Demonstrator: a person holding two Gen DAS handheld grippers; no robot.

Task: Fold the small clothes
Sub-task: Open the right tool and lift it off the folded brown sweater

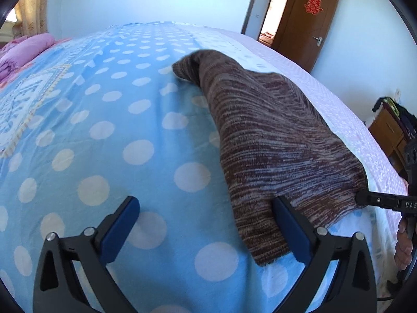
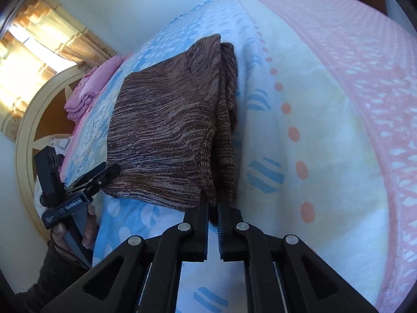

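A brown striped knit garment (image 1: 273, 135) lies folded on the blue dotted bedsheet (image 1: 104, 135), close to the bed's right edge. My left gripper (image 1: 207, 208) is open just above the sheet. The garment's near corner lies against its right finger (image 1: 289, 219), while the left finger is over bare sheet. At the right of the left wrist view, my right gripper (image 1: 361, 198) pinches the garment's other near corner. In the right wrist view the right gripper (image 2: 213, 207) is shut on the hem of the garment (image 2: 166, 130), and the left gripper (image 2: 104, 174) sits at its left corner.
A folded pink quilt (image 1: 23, 52) lies at the head of the bed by a round headboard (image 2: 28, 120). A pink patterned border (image 2: 365, 91) runs along the bed's edge. A wooden nightstand (image 1: 388, 135) and an open brown door (image 1: 310, 20) stand beyond it.
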